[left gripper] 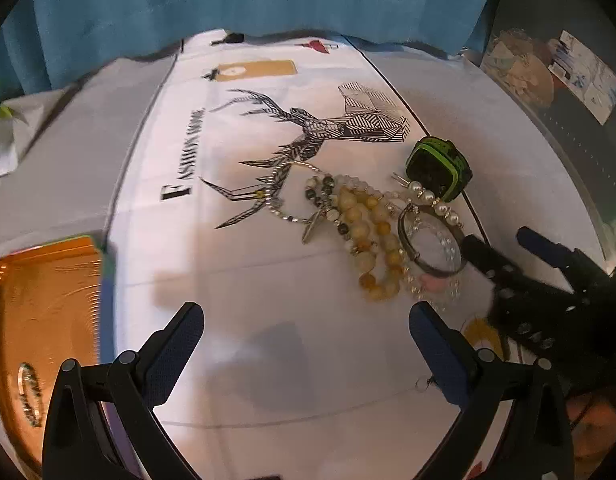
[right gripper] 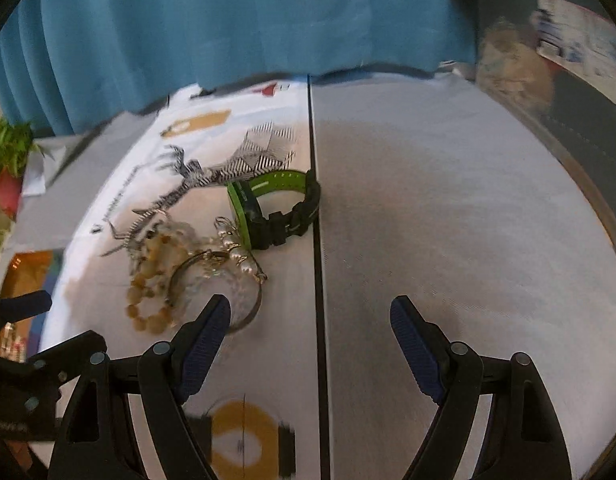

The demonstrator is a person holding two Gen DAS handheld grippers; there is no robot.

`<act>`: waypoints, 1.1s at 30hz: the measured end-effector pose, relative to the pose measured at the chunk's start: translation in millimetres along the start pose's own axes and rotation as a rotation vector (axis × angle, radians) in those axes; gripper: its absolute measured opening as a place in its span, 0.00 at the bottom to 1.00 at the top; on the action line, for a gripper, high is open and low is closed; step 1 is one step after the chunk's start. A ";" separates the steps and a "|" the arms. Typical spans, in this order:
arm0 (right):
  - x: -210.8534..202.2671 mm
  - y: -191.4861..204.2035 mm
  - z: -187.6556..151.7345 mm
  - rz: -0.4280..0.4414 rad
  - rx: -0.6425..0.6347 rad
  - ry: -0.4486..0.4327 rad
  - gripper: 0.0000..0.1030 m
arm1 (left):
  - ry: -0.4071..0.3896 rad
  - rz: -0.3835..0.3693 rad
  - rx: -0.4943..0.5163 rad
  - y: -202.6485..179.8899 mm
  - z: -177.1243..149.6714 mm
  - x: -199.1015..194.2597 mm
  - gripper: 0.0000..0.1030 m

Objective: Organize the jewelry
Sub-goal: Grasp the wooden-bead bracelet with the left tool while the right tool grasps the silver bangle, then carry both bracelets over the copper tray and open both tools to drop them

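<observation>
A teal curtain [right gripper: 228, 24] hangs behind a table [right gripper: 448, 208] covered in grey cloth. A white printed cloth [left gripper: 236, 152] lies across it. A green plant [right gripper: 6, 148] stands at the left edge.

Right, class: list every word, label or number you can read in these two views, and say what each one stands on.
"FASHION", then a second word too blurred to read: black print on the white cloth, beside the deer drawing, left wrist view.
Same print in the right wrist view: too blurred to read.
Papers on the dark wall: print too small to read.
Green watch: no readable text.
No numbers visible.
</observation>
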State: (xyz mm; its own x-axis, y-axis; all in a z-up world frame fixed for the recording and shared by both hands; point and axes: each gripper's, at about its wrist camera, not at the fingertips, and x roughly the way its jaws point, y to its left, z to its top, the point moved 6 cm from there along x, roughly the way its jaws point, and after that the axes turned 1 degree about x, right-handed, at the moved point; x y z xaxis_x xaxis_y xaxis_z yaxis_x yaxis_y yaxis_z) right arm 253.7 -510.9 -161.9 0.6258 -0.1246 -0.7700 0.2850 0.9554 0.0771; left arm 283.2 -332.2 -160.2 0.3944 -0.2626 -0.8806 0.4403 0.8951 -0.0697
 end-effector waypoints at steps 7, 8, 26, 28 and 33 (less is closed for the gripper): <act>3.4 -25.6 -9.8 -0.112 -0.028 0.004 0.80 | 0.040 -0.011 -0.034 0.6 10.0 24.0 0.99; 0.6 -32.5 -13.2 -0.119 -0.025 0.003 0.81 | 0.047 -0.007 -0.040 2.4 9.7 26.8 0.99; -21.4 -26.5 -39.4 -0.012 -0.103 0.023 0.03 | 0.020 -0.157 0.048 -20.6 9.1 0.4 0.10; -25.9 -24.7 -39.2 0.056 -0.055 0.047 0.03 | 0.000 -0.182 0.053 -20.9 8.1 -18.0 0.10; -62.3 -26.5 -34.7 0.099 0.006 0.013 0.03 | -0.057 -0.194 0.065 -12.7 2.4 -63.4 0.10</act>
State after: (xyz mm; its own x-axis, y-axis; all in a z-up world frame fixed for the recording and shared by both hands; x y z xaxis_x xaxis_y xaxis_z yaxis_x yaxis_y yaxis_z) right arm 181.9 -519.2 -138.0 0.6414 -0.0262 -0.7668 0.2267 0.9613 0.1568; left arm 254.6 -327.8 -102.3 0.3411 -0.4495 -0.8256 0.5628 0.8011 -0.2037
